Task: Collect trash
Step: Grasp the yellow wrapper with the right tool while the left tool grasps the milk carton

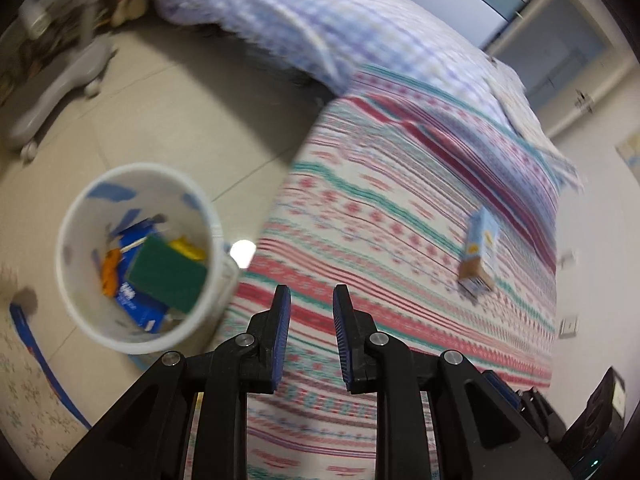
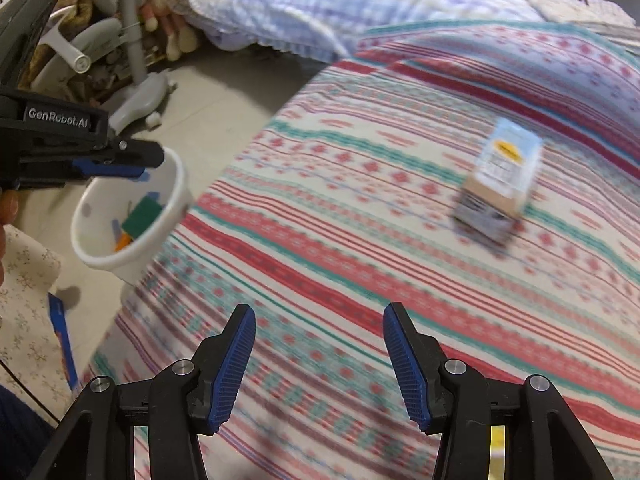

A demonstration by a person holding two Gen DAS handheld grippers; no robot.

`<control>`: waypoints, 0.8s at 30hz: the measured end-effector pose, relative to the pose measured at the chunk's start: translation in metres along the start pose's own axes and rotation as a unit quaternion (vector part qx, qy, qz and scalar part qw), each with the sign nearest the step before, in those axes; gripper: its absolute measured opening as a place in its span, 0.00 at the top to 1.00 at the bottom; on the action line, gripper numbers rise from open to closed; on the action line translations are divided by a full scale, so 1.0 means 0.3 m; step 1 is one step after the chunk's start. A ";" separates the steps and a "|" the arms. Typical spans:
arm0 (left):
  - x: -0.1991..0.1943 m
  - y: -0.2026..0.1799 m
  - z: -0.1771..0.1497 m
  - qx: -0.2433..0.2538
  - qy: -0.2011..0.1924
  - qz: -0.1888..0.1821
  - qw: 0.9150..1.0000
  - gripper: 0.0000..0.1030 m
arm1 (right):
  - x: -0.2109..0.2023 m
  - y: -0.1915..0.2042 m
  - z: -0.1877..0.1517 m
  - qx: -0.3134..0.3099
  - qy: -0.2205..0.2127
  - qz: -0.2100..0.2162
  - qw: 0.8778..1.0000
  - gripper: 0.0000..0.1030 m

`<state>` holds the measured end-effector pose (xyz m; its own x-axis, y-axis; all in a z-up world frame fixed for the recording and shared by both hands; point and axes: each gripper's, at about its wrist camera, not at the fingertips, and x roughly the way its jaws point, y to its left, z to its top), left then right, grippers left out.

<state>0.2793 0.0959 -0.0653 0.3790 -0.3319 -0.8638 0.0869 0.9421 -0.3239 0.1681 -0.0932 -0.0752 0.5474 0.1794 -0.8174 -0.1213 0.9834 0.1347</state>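
A striped blanket [image 2: 360, 280] covers the bed; a checked quilt [image 2: 320, 0] and perhaps a grey stand [image 2: 136, 80] lie beyond.

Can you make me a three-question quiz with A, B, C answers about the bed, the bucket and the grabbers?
1. Where is the small light-blue cardboard carton?
A. in the bucket
B. on the striped patterned bedspread
C. on the floor

2. What colour is the flat scouring sponge in the round white plastic bucket?
A. green
B. red
C. black

3. What is the right gripper holding?
A. the carton
B. a sponge
C. nothing

Answers: 1 B, it lies on the bedspread. 2 A, it looks green in both views. 3 C, its jaws stand apart and empty.
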 end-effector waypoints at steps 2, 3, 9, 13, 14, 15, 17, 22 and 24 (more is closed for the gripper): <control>-0.003 -0.071 -0.011 0.027 -0.006 0.002 1.000 0.78 | -0.033 -0.051 -0.028 0.007 0.005 0.003 1.000 0.43; 0.000 -0.118 -0.021 0.045 -0.008 0.004 0.999 0.78 | -0.046 -0.071 -0.039 0.008 0.006 0.003 1.000 0.42; 0.064 -0.297 -0.070 0.095 0.017 0.006 0.995 0.78 | -0.144 -0.217 -0.121 0.025 -0.002 -0.022 0.999 0.40; 0.092 -0.383 -0.092 0.116 0.018 0.016 0.993 0.78 | -0.168 -0.303 -0.159 0.048 -0.003 -0.022 0.999 0.40; 0.096 -0.406 -0.097 0.123 0.017 0.014 0.992 0.78 | -0.171 -0.314 -0.168 0.049 -0.002 -0.023 0.999 0.40; 0.101 -0.430 -0.102 0.130 0.015 0.013 0.991 0.78 | -0.176 -0.325 -0.178 0.050 -0.001 -0.025 0.998 0.40; 0.111 -0.466 -0.113 0.140 0.012 0.011 0.990 0.78 | -0.185 -0.345 -0.198 0.050 0.000 -0.025 0.998 0.40; 0.164 -0.554 -0.131 0.164 0.018 0.011 0.986 0.77 | -0.187 -0.375 -0.223 0.046 0.012 -0.014 0.999 0.40; 0.192 -0.587 -0.136 0.172 0.017 0.017 0.985 0.73 | -0.175 -0.390 -0.240 0.049 0.027 -0.015 0.998 0.40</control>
<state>0.2482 -0.0911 -0.0737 0.3573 -0.2957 -0.8859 0.3830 0.9115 -0.1498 0.0939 -0.2196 -0.0883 0.5035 0.1513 -0.8506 -0.0231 0.9865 0.1618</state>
